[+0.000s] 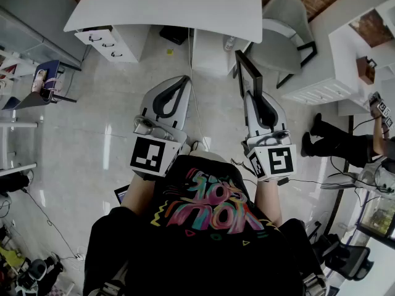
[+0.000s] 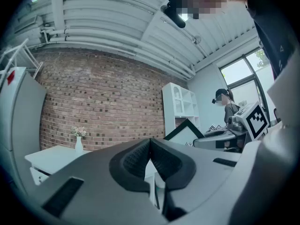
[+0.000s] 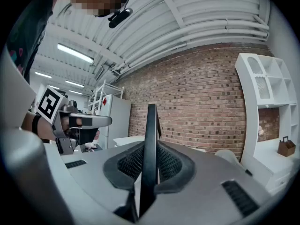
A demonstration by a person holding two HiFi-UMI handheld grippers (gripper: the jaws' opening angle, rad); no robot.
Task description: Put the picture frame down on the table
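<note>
My right gripper [image 1: 252, 94] is shut on a black picture frame [image 1: 248, 73], which stands on edge in the air above the floor, short of the white table [image 1: 173, 5]. In the right gripper view the picture frame [image 3: 150, 149] runs as a thin black edge between the ribbed pads, rising above the jaws. My left gripper [image 1: 182, 82] is shut with nothing in it, level with the right one. In the left gripper view the jaws meet at the tip [image 2: 150, 140], and the framed picture [image 2: 185, 131] shows to the right beside the other gripper.
A grey chair [image 1: 281, 36] stands right of the table. A white drawer unit [image 1: 111, 42] sits under the table's left side. A white shelf unit [image 1: 364, 48] is at the right, with a person [image 1: 345, 143] standing near it. A vase [image 2: 78, 142] of flowers stands on the table.
</note>
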